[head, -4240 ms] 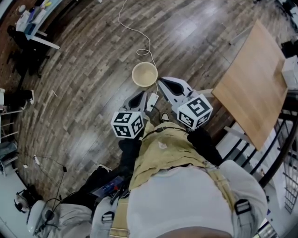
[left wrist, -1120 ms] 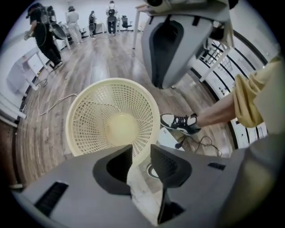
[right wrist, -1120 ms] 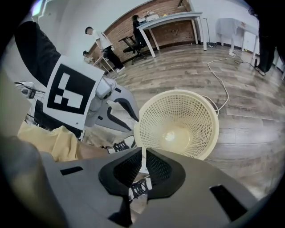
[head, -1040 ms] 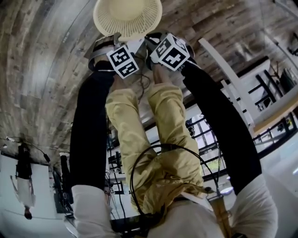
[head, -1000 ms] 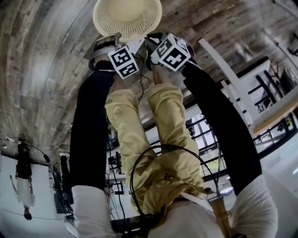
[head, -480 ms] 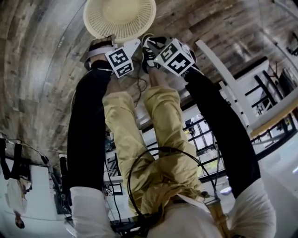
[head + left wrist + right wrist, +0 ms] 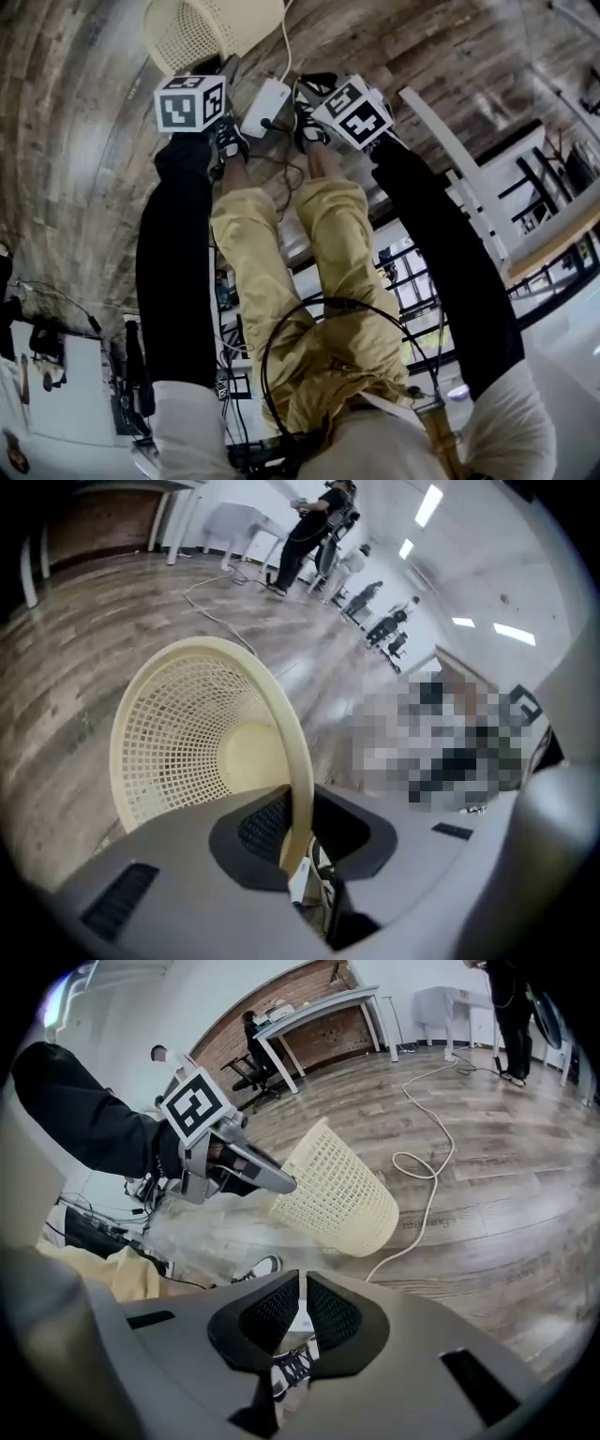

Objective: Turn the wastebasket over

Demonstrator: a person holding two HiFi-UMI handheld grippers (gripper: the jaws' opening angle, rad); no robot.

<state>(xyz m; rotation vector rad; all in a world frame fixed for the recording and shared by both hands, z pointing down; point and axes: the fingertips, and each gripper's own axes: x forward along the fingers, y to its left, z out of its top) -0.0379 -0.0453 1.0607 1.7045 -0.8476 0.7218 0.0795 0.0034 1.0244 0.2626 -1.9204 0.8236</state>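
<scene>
The cream lattice wastebasket (image 7: pixel 202 33) is tipped on its side, mouth toward my left gripper (image 7: pixel 212 67). In the left gripper view I look into the wastebasket (image 7: pixel 187 742), and its rim runs between the pads of my left gripper (image 7: pixel 298 841). Those jaws have just been closing and now clamp the rim. From the right gripper view the wastebasket (image 7: pixel 333 1194) hangs slanted from the left gripper (image 7: pixel 286 1183), base pointing low and right. My right gripper (image 7: pixel 307 92) stays near the person's feet. In its own view the right gripper (image 7: pixel 302 1312) is shut with nothing between the pads.
A white power box (image 7: pixel 265 106) with a cable lies on the wood floor between the person's shoes (image 7: pixel 228 141). A white cable (image 7: pixel 427 1162) loops past the basket. A white frame (image 7: pixel 450 141) stands at right. Desks (image 7: pixel 319 1012) and standing people (image 7: pixel 319 527) are far off.
The basket went from upright, mouth up, to tipped on its side, and shifted left in the head view. My left gripper rolled and swung left with the rim. The right gripper stayed put.
</scene>
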